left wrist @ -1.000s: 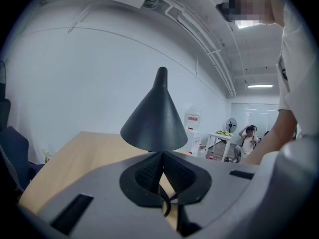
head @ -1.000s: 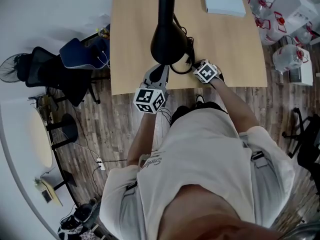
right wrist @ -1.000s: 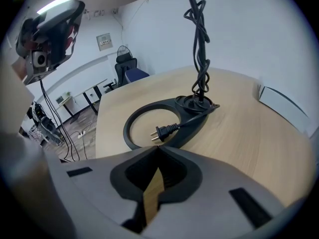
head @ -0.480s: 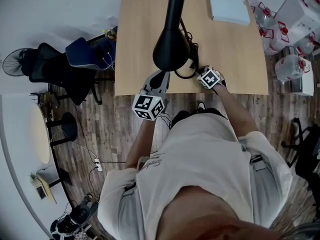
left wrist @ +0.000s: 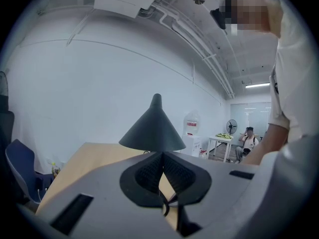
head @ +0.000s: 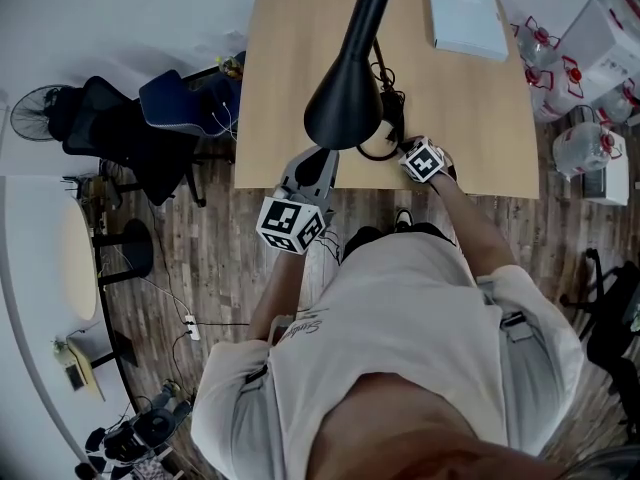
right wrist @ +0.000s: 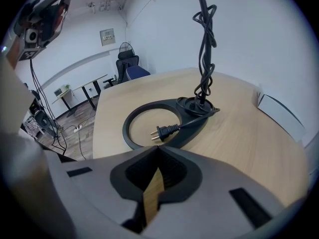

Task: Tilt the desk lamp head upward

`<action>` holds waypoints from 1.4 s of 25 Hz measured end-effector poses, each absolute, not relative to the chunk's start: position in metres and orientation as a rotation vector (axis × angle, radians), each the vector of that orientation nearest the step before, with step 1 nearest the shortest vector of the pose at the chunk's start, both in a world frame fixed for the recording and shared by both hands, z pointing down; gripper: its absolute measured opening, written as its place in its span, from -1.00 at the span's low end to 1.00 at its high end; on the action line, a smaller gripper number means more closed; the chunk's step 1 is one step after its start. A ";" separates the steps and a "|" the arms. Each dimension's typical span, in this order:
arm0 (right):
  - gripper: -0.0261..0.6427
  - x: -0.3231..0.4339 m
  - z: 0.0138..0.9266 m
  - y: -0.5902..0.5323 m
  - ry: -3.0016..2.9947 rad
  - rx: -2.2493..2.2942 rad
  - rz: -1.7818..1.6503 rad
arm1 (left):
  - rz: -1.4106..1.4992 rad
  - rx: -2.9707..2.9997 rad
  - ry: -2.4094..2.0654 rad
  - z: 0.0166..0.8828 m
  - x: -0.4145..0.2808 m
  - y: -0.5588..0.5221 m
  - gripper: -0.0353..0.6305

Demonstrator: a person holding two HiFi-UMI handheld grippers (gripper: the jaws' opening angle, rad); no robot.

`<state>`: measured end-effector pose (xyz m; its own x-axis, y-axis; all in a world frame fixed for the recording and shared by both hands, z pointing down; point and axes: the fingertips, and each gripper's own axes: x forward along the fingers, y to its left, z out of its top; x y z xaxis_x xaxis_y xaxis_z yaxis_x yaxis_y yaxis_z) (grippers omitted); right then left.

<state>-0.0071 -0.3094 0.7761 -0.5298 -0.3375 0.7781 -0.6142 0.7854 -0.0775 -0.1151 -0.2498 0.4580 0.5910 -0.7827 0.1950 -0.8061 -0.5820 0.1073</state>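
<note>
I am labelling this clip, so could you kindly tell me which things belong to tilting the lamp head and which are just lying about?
Part of the job:
lamp head
lamp base
left gripper, shut, by the head's rim
right gripper, shut, near the base

Lying about:
white box on the desk
loose plug
office chairs
water jugs
</note>
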 end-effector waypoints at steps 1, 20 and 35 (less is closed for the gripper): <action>-0.93 -0.007 0.777 -0.309 -2.166 0.704 0.441 | 0.184 2.640 -1.331 0.454 -0.116 -0.249 -0.86; -0.93 -0.009 0.775 -0.310 -2.173 0.679 0.497 | 0.157 2.713 -1.351 0.373 -0.129 -0.247 -0.86; -0.94 -0.008 0.775 -0.309 -2.158 0.673 0.477 | -0.034 2.741 -1.314 0.321 -0.132 -0.257 -0.85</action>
